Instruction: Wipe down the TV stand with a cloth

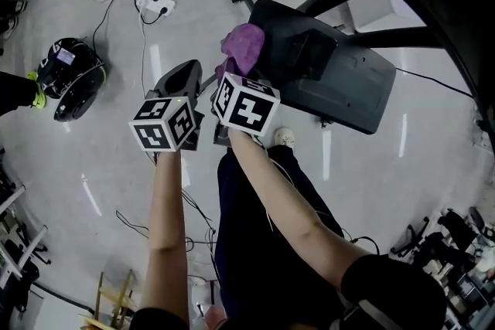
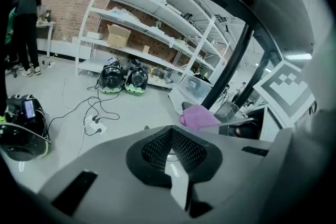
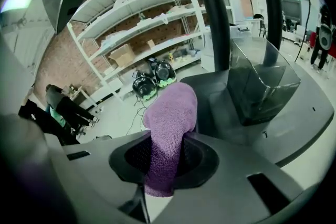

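In the head view, the right claw (image 1: 236,72) points to 12 o'clock and carries the purple cloth (image 1: 246,42), which lies at the near edge of the dark base of the TV stand (image 1: 344,85). The base spreads away toward 2 o'clock from the cloth. We cannot tell from here whether the cloth actually presses on the base. The left claw (image 1: 186,77) sits just beside the right one, at its 9 o'clock, over bare floor (image 1: 93,174)

In the left gripper view, the left claw (image 2: 173,152) looks pressed together with nothing in it. The cloth (image 2: 199,115) shows at 1 o'clock, against the stand

In the right gripper view, the right claw (image 3: 165,160) pinches the cloth (image 3: 170,118), whose free end bulges forward toward 12 o'clock. The grey base of the stand (image 3: 299,123) fills the 3 o'clock side, with its posts rising behind

We judge the cloth is gripped and brought to the stand, so the wiping is only starting or under way. No wiped streak shows on the base, so we cannot say how much is done. The wide plate at 2 o'clock and the posts appear left to do
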### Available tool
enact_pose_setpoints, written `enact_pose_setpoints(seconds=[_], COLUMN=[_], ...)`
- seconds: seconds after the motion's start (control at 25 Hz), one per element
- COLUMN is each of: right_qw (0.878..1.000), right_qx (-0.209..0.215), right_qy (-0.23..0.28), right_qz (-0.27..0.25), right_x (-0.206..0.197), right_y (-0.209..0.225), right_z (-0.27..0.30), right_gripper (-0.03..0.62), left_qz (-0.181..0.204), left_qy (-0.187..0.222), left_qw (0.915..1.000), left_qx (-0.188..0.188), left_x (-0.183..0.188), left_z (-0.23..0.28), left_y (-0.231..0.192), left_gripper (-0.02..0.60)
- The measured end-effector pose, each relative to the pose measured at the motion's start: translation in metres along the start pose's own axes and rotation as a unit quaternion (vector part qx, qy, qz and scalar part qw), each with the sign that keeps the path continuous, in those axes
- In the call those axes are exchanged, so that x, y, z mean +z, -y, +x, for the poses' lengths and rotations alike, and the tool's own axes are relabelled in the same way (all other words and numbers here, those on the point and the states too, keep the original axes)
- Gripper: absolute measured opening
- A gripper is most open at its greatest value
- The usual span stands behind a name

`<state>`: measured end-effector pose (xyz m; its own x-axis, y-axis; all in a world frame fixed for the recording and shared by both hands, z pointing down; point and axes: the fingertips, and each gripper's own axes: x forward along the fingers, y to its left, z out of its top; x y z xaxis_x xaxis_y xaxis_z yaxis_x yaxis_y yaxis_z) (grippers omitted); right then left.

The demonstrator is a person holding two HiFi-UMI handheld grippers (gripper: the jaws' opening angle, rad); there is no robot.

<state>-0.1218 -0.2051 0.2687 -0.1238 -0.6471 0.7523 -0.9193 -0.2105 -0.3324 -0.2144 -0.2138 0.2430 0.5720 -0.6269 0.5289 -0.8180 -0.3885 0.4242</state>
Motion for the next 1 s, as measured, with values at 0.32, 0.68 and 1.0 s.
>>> enact_pose_setpoints(seconds=[0.32,0.68,1.0], right_qw=[1.000,0.999,0.997], right_qx=[-0.008,-0.039,-0.066], right_qy=[-0.004,0.005,0.019], right_qz=[-0.029,0.015,0.045], right_x=[-0.003,0.003,0.007], right_y=[0.007,0.052,0.085], right_z=[0.012,0.004,-0.007], right_gripper=[0.089,0.089,0.089], left_qz=[-0.005,0.012,0.027], left_qy=[-0.009,-0.023,-0.034], left_qw=[0.9999,0.9988,0.9964], left_qx=[-0.009,-0.041,-0.072], left_x=[-0.010,-0.007,-0.006], left_z=[0.010,0.039,0.057], left_y=[0.004,0.032,0.061], left_gripper=[0.007,0.006,0.006])
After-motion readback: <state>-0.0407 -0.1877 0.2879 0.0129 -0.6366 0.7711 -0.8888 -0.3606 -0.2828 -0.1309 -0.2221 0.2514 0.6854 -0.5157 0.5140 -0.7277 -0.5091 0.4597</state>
